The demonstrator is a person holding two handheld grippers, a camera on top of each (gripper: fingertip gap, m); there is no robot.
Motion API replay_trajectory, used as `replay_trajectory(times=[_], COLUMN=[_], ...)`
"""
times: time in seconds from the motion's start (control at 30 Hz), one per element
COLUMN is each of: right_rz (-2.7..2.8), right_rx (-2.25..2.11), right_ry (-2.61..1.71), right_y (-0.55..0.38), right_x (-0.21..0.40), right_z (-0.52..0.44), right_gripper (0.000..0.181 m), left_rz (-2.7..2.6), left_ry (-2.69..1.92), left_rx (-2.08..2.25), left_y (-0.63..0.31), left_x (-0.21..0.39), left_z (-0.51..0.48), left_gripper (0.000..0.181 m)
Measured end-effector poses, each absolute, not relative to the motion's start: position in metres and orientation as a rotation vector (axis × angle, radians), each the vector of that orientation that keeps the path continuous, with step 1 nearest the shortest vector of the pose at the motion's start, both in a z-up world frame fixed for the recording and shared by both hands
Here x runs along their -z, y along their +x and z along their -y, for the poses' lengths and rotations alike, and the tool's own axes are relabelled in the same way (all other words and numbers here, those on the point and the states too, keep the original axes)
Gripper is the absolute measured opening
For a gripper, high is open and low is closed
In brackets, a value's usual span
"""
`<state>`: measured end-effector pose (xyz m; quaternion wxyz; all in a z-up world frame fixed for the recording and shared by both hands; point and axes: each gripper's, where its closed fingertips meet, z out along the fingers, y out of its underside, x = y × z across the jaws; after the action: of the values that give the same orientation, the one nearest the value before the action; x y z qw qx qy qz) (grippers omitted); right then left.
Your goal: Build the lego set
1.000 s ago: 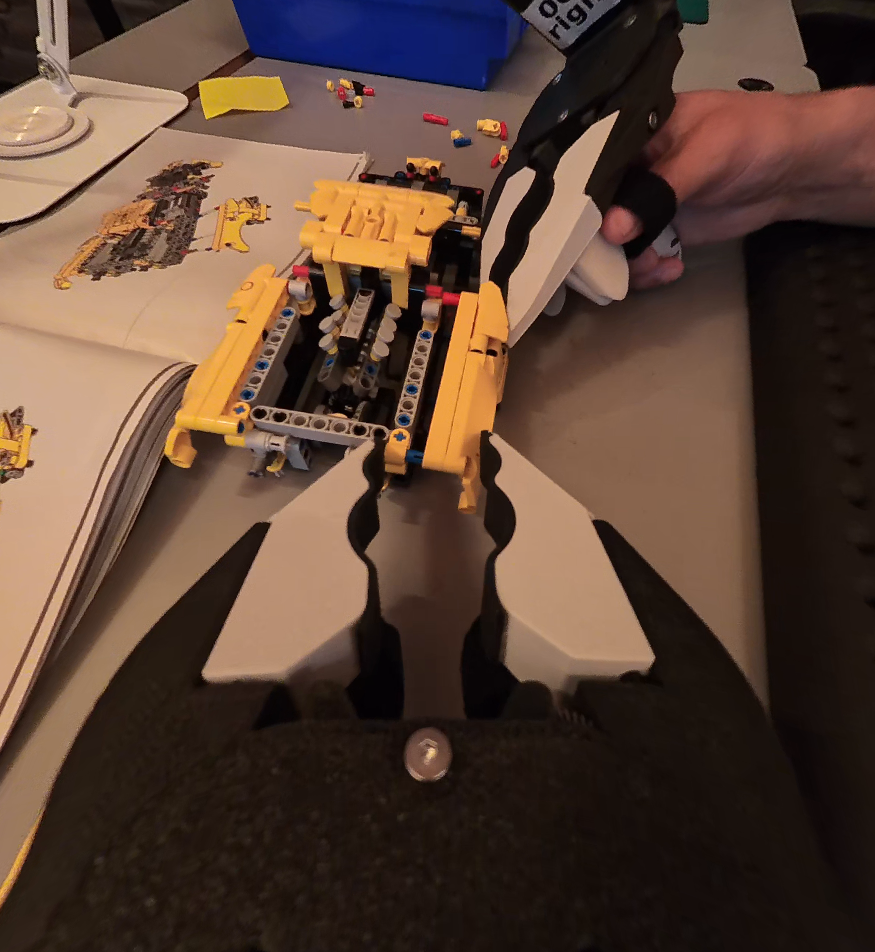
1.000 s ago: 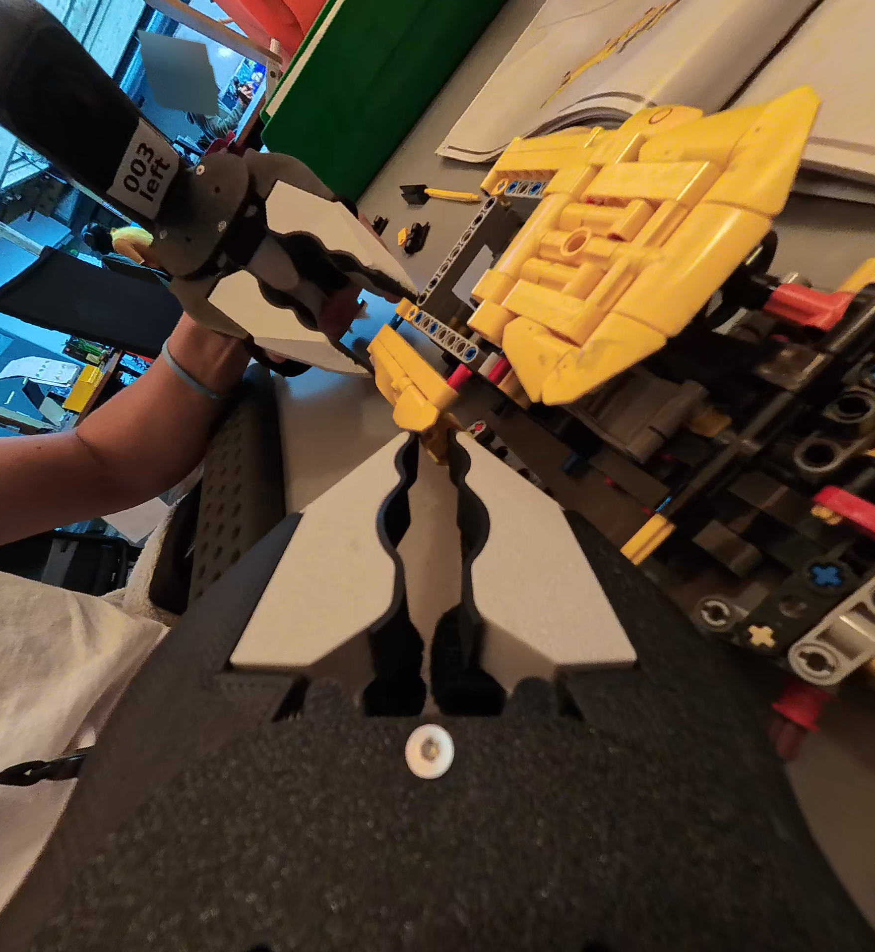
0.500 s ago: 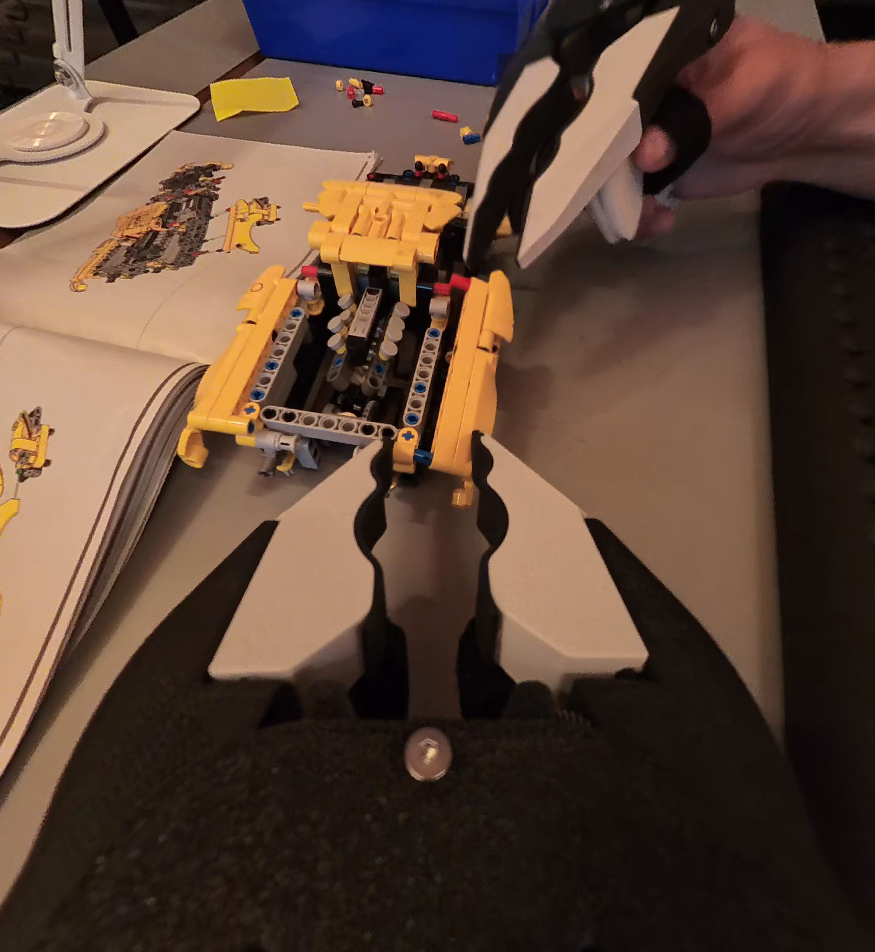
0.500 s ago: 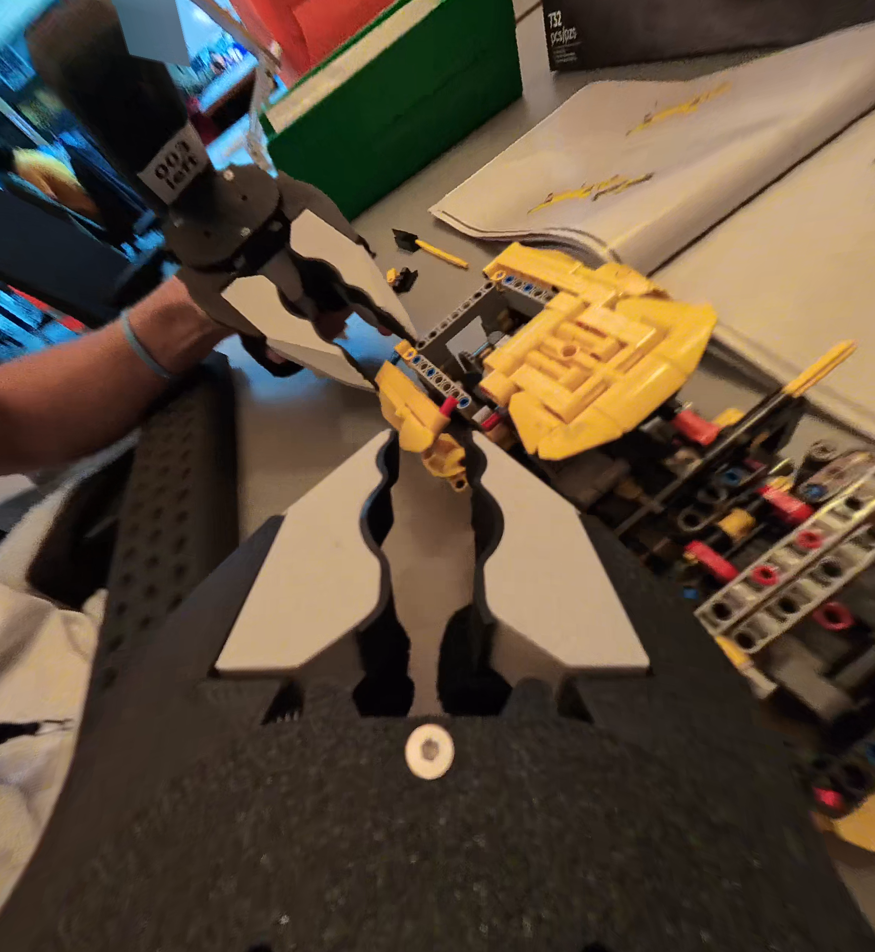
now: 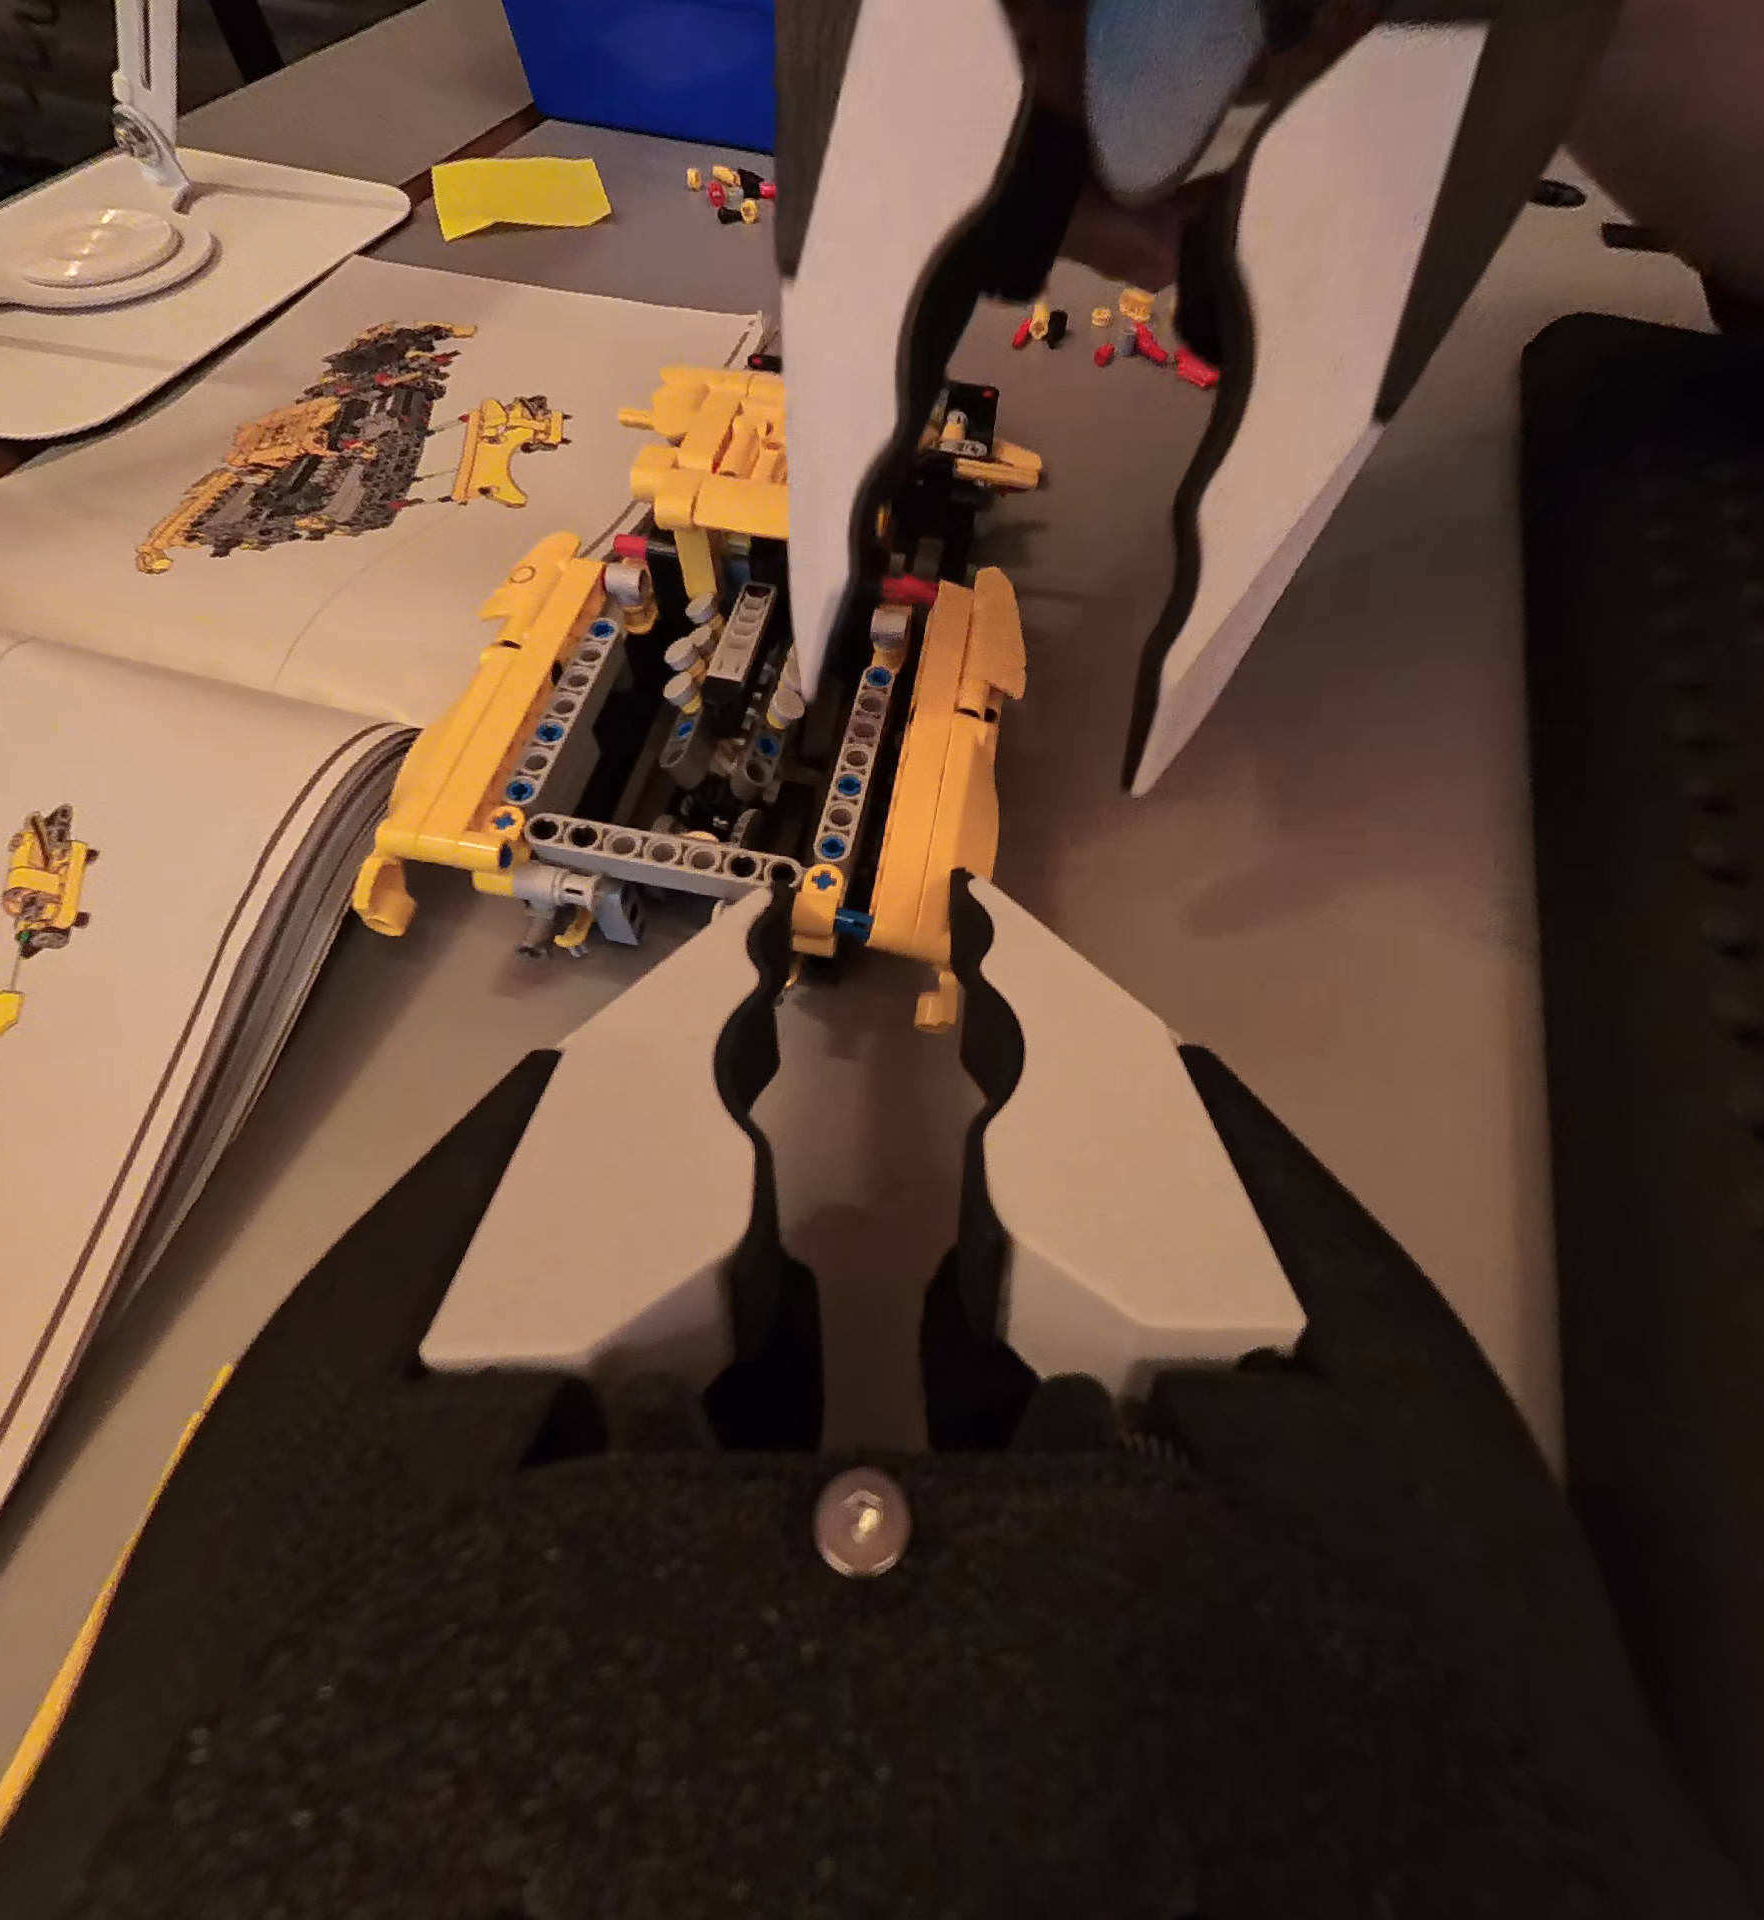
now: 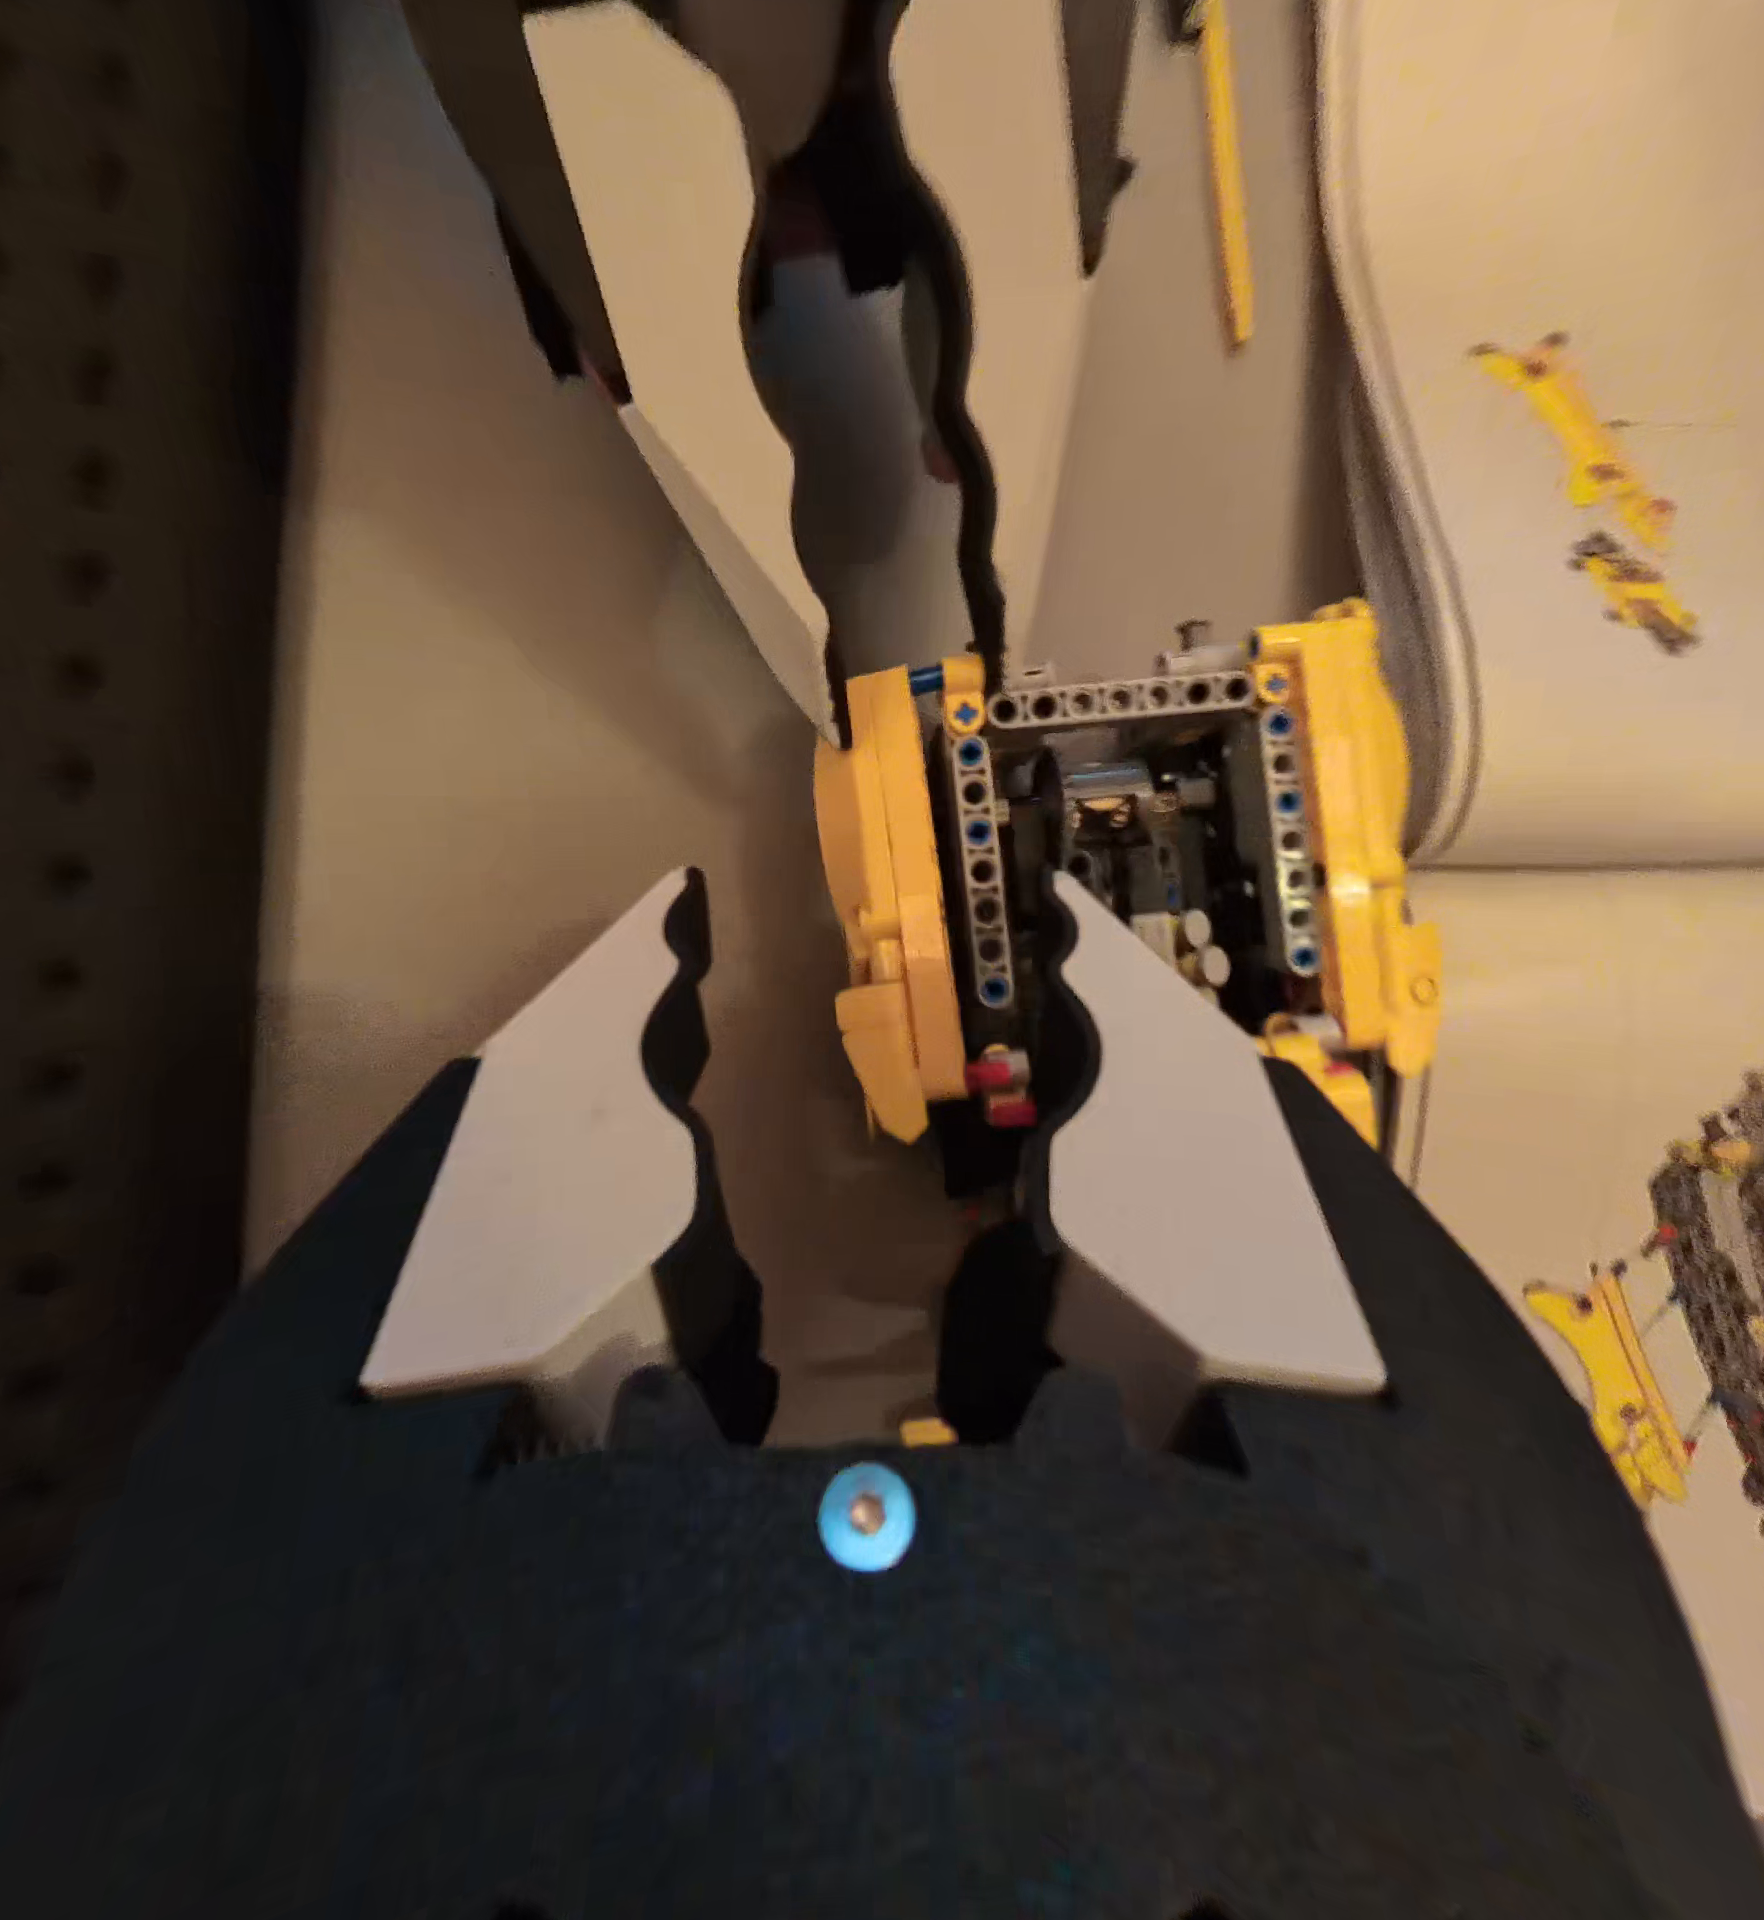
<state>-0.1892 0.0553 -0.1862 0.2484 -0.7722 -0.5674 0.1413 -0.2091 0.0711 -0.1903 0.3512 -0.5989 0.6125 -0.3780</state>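
Note:
The yellow and black lego model lies on the grey table beside the open booklet; it also shows in the right wrist view. My left gripper is closed on the near end of the model's right yellow side panel. The right wrist view shows my left gripper with a finger on each side of that panel. My right gripper is open wide. It comes down from above and straddles the same panel, one finger inside the frame and one outside.
An open instruction booklet lies left of the model. A black perforated mat runs along the right. At the back are a blue bin, loose small pieces, a yellow paper scrap and a white stand base. Less than 4 cm separates the two grippers' tips.
My right gripper has swung from the model's far right side to above it, opened wider and come down astride the right side panel. My left gripper has stayed at the near corner.

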Motion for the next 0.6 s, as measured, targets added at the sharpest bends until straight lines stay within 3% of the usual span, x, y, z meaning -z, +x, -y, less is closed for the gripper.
replay_trajectory(times=[0.4, 0.6], right_rz=[1.832, 1.815], right_rx=[-0.135, -0.233], right_ry=[-2.234, -2.260], right_y=[-0.196, -0.193], right_x=[0.210, 0.208], right_z=[-0.068, -0.068], right_gripper=[0.036, 0.035], left_rz=[-1.590, -1.619], left_ry=[-1.551, -1.595], left_rx=[0.973, 1.012], left_y=[-0.212, -0.225], left_x=[0.191, 0.196], left_z=[-0.073, -0.074], left_gripper=[0.030, 0.050])
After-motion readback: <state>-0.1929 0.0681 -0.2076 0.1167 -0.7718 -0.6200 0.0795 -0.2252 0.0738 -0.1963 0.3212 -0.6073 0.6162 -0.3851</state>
